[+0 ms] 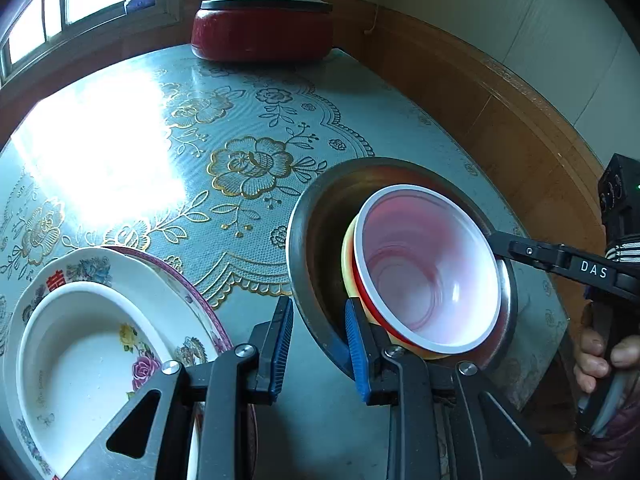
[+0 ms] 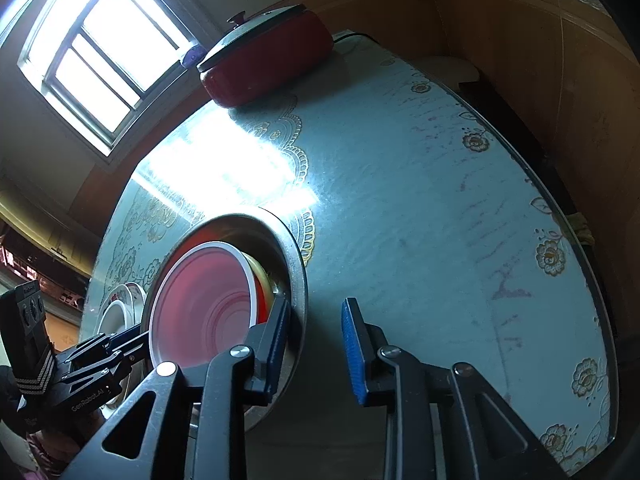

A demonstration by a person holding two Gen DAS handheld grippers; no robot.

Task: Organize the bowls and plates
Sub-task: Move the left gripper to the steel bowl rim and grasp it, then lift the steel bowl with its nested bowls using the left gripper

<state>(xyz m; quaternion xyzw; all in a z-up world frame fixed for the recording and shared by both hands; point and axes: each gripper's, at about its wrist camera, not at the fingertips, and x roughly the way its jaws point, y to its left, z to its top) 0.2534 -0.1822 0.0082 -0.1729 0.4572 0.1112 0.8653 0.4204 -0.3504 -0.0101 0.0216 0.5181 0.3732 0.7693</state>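
1. On the table (image 1: 248, 92), right half: a steel basin (image 1: 316, 216) holds a tilted red-and-white bowl (image 1: 428, 268) nested in a yellow bowl (image 1: 347, 252).
2. Left gripper (image 1: 318, 344): jaws spread, straddling the basin's near rim, not pressing it.
3. Right gripper (image 2: 316, 344): jaws apart, one finger by the basin's rim, pinching nothing.
4. Left of the basin: stacked floral plates (image 1: 168, 292) under a white dish (image 1: 72, 360).

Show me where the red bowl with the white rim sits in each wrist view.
Left wrist: red bowl right of centre, nested in the steel basin.
Right wrist: red bowl lower left, in the same basin.
Shared landmark: red lidded pot at the table's far edge.
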